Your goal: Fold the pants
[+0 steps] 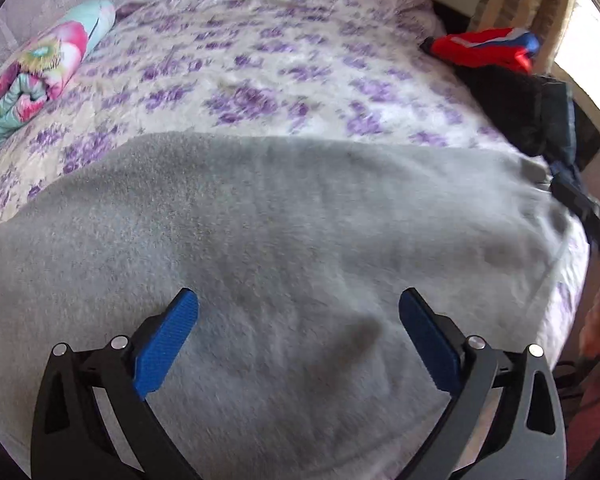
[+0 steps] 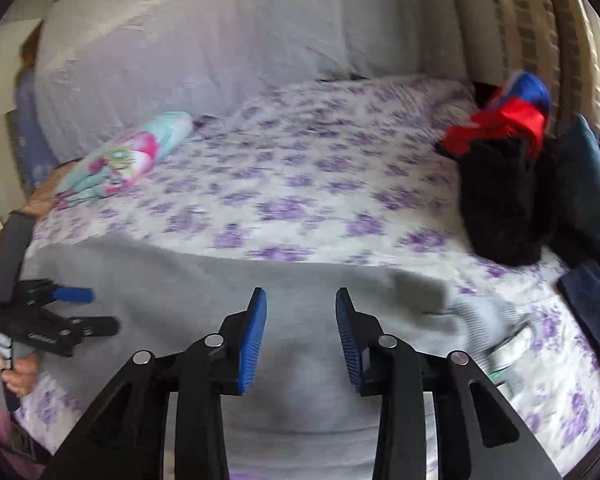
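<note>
Grey pants [image 1: 284, 240]: spread flat across near bed [image 1: 260, 60], laid ready for folding. Left gripper [image 1: 298, 312]: spread wide, empty, above cloth. Right gripper [image 2: 301, 300]: partly spread, empty, over waistband end at right.

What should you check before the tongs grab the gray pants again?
1. Left tongs open with nothing between them: ok.
2. Right tongs open, nothing pinched: ok.
3. Gray pants lying flat on the bed: ok, though the picture is blurry.
4. Pants' waistband or hem found for gripping: cannot tell.
5. Pile of dark clothes away from the pants: ok.
</note>
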